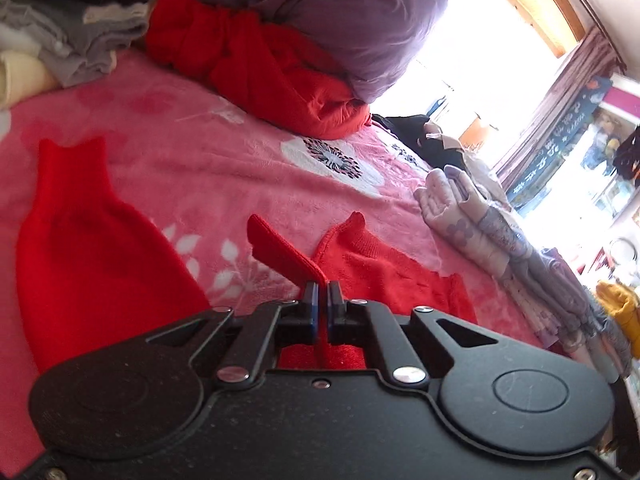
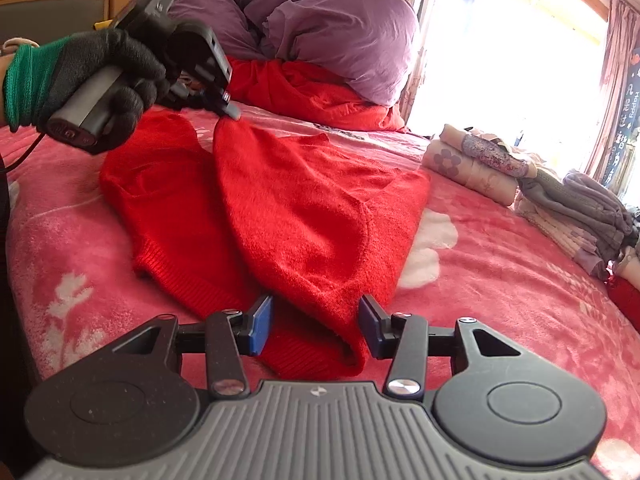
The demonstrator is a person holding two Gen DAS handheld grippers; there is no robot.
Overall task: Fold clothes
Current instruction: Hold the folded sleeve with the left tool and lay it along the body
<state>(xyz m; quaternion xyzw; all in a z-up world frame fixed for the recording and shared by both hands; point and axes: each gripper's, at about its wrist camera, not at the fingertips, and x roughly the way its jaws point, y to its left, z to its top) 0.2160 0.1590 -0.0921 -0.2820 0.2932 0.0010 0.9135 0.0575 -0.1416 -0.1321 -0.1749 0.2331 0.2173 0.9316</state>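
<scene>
A red knit sweater (image 2: 300, 208) lies spread on the pink flowered blanket (image 2: 500, 280), one side folded over the other. A hand in a black glove (image 2: 100, 76) holds my left gripper (image 2: 234, 114), which is shut on the far tip of the folded flap. In the left wrist view, the left gripper (image 1: 323, 292) has red knit (image 1: 280, 252) pinched between its closed pads and lifted a little. A sleeve (image 1: 92, 264) lies flat to the left. My right gripper (image 2: 316, 316) is open at the near hem, with the sweater's folded corner lying between its blue pads.
A purple duvet (image 2: 340, 28) is heaped at the back over another red garment (image 2: 320, 96). Folded lilac and grey clothes (image 2: 500, 168) are stacked along the bed's right edge. A grey and black pile (image 1: 80, 20) sits at the far left. A bright window is behind.
</scene>
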